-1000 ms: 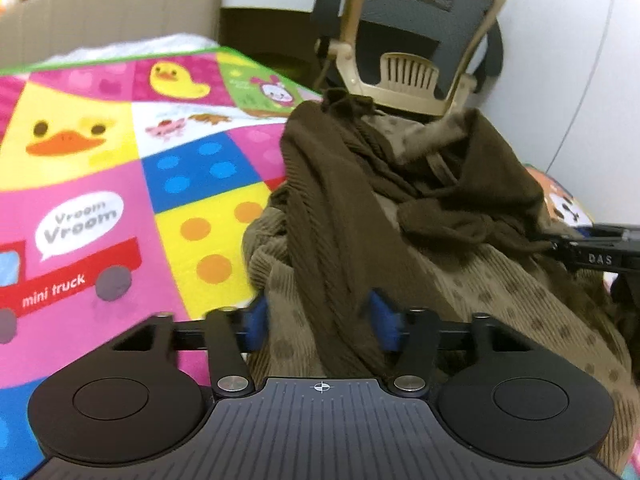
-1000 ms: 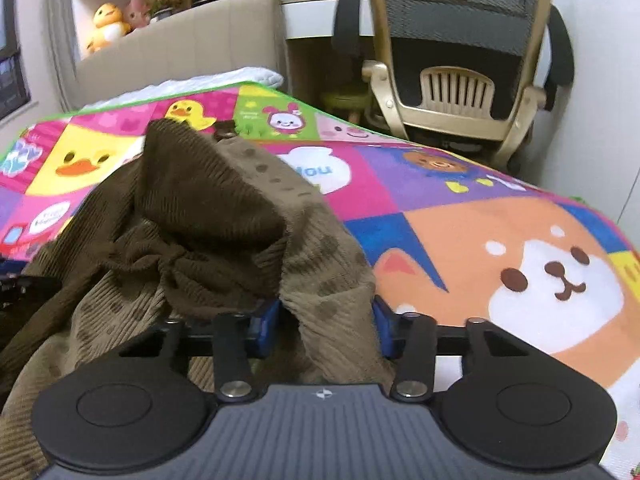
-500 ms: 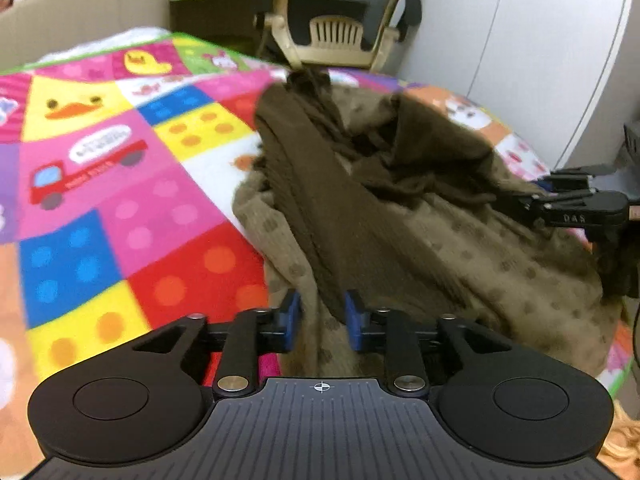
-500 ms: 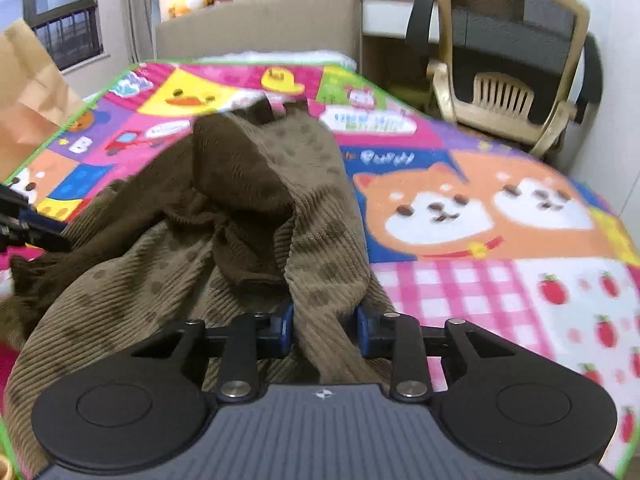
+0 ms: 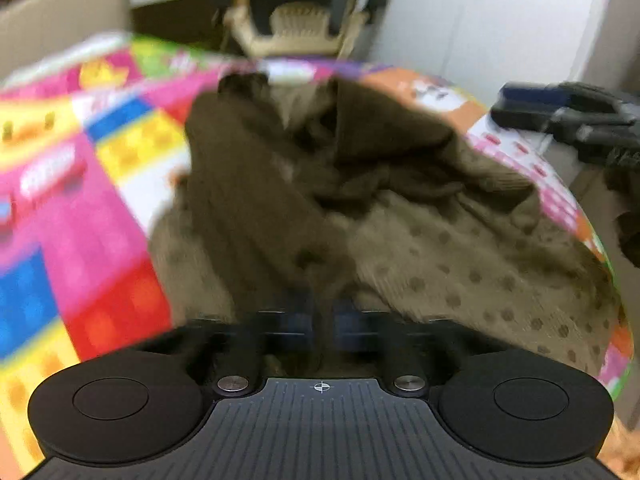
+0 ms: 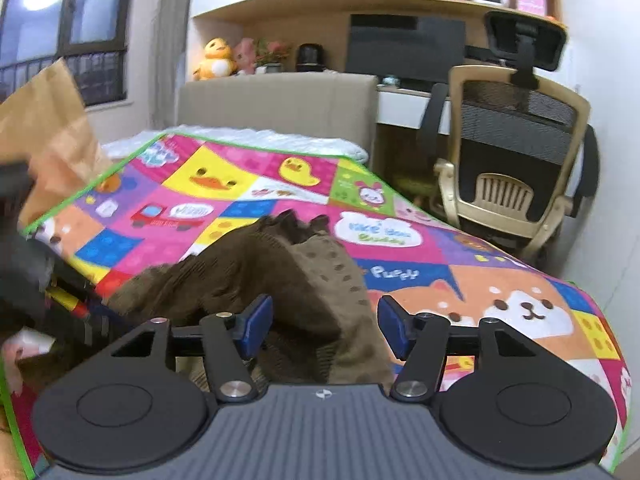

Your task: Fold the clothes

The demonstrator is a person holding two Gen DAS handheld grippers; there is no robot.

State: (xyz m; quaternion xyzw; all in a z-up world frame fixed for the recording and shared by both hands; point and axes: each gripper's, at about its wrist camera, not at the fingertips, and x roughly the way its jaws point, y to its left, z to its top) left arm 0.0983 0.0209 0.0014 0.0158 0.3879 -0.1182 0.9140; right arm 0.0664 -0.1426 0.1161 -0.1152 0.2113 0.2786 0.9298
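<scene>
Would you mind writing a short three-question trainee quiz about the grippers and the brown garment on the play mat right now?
1. True or false: the right gripper has its jaws spread open.
2. The left gripper is: A) wide open above the mat, B) closed on the brown garment, C) holding the office chair.
3. Fill in: the garment lies bunched on the colourful ____.

Key: 1 true; 2 B; 3 play mat.
</scene>
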